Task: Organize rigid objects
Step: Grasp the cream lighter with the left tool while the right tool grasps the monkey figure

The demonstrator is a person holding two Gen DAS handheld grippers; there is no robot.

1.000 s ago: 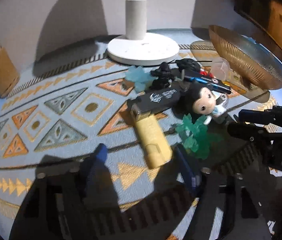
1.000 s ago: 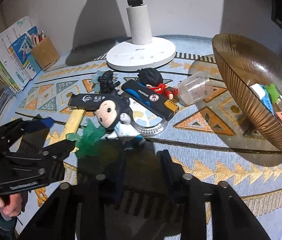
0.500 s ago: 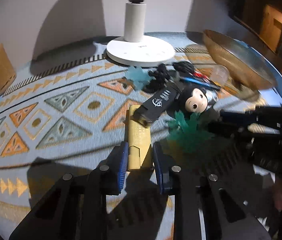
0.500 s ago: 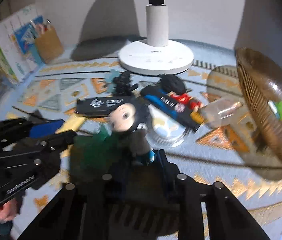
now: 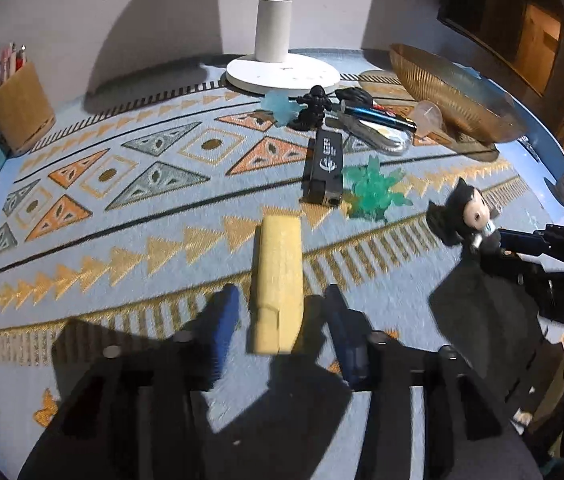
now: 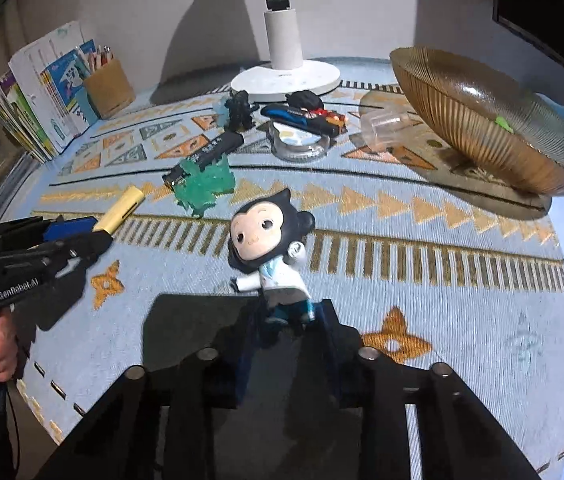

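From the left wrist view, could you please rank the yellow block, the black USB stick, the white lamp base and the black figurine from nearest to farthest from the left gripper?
1. Yellow block: between the left gripper's fingers.
2. Black USB stick: beyond the block, slightly right.
3. Black figurine: behind the stick.
4. White lamp base: farthest, by the wall.

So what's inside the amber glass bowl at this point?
In the right wrist view, the bowl shows only one small green piece near its far rim. The ribbed near wall hides the rest of the inside, so other contents cannot be seen.
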